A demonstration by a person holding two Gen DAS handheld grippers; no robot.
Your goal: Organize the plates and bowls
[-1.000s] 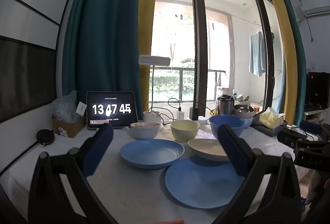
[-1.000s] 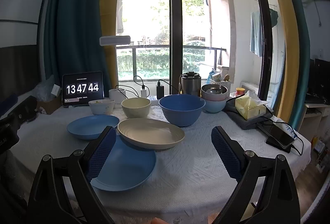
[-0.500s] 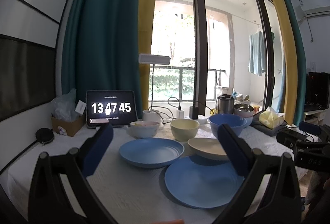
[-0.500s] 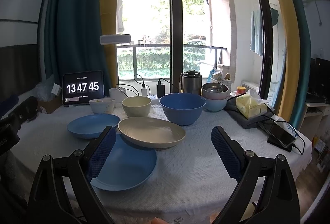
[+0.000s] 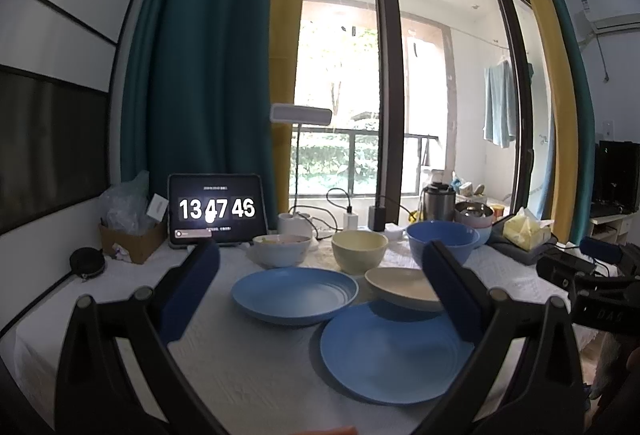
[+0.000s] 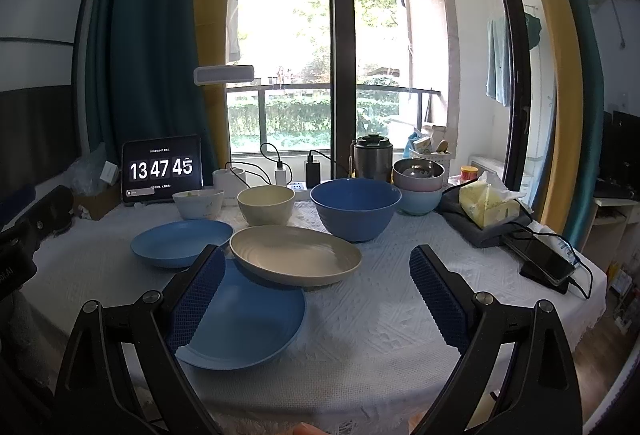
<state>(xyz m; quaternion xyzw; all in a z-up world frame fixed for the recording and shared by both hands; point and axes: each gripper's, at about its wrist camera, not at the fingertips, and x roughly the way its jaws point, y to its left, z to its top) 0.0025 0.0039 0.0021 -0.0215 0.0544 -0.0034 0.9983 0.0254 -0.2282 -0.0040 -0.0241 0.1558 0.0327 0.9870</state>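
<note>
- We hold our left gripper (image 5: 320,287) above the near edge of the tabletop (image 5: 248,363), its jaws released and spread wide with nothing between them.
- Our right gripper (image 6: 318,299) hovers the same way, jaws released and gripping nothing.
- On the white cloth the near blue plate (image 6: 248,319) lies closest to us, and the cream plate (image 6: 296,253) rests with its edge overlapping that plate's far rim.
- A second blue plate (image 6: 182,243) sits to the left, just beside the cream plate.
- Behind the plates stands a row of bowls: a white bowl (image 6: 199,203), a cream bowl (image 6: 266,205) and a large blue bowl (image 6: 355,209).
- Further right, a grey bowl is nested in a pale blue bowl (image 6: 418,201).
- A tablet clock (image 6: 161,169) stands at the back left, and a tissue pack (image 6: 490,205) lies at the right.
</note>
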